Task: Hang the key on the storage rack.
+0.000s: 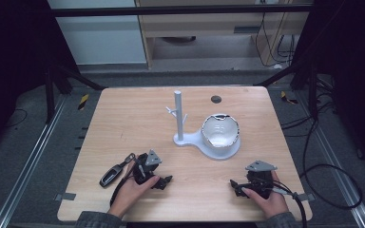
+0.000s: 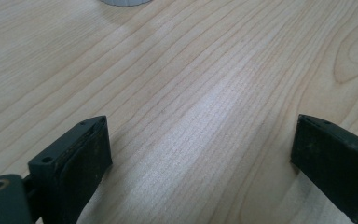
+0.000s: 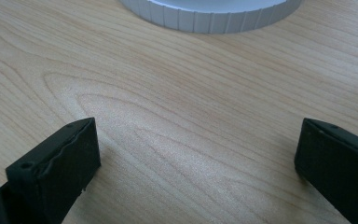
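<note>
A white stand (image 1: 178, 118) with an upright post and short pegs rises from a flat base at the middle of the wooden table (image 1: 133, 118). On the base's round part sits a white bowl (image 1: 220, 130) with a dark-edged rim. My left gripper (image 1: 165, 180) lies low near the front edge, held by a hand, pointing right. In its own view the left gripper (image 2: 200, 123) stands open over bare wood. My right gripper (image 1: 235, 185) rests at the front right, pointing left. Its own view shows the right gripper (image 3: 198, 126) open, with the stand's ribbed base rim (image 3: 209, 16) ahead.
A black and silver key fob (image 1: 112, 173) lies on the table just left of my left hand. A dark round grommet (image 1: 216, 99) sits near the far edge. Cables trail on the floor at the right. Metal rails run along both sides of the table.
</note>
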